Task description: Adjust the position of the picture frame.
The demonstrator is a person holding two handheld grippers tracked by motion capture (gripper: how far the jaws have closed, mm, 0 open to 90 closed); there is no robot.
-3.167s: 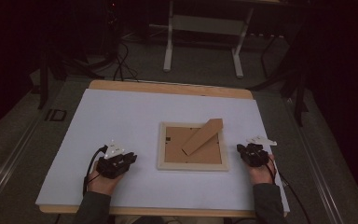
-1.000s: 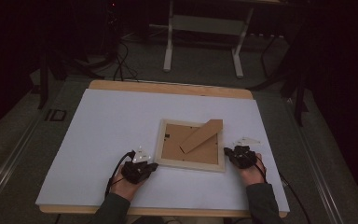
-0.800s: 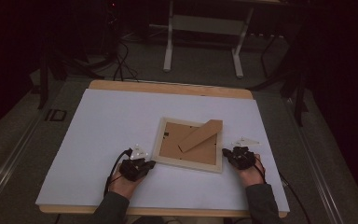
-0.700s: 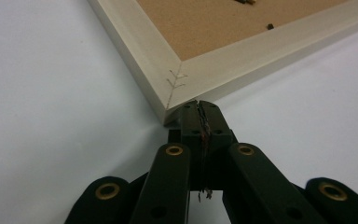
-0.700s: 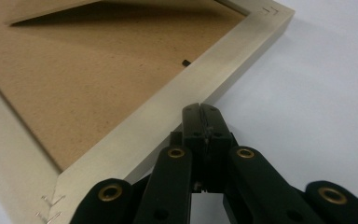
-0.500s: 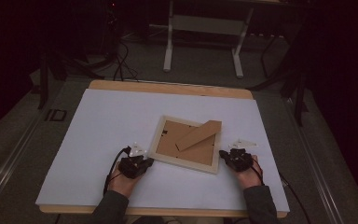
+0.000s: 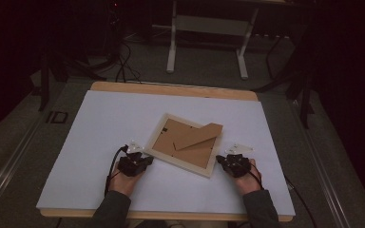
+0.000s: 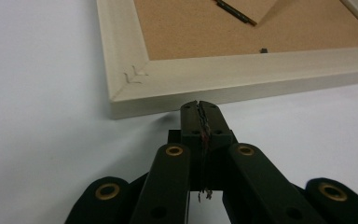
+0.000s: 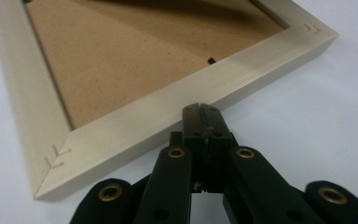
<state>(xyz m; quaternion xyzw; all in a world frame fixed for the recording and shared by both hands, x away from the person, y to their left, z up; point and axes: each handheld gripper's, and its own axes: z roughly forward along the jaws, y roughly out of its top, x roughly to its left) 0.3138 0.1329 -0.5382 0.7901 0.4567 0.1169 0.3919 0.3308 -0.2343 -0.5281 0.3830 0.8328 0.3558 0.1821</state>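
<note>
We record one picture frame (image 7: 186, 146), lying face down and flat on the white table cover, near the middle and toward the near edge. Its border is pale cream wood with stapled mitred corners (image 8: 133, 77); its brown fibreboard back faces up, and a brown easel stand (image 7: 198, 136) reaches toward the far right corner. We note it sits skewed to the table's edges, left corner farther, right corner nearer.

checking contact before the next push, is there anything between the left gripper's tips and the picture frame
Nothing lies between them. In the left gripper view the shut left gripper meets the outer edge of the picture frame near its corner, over the bare white table.
</note>
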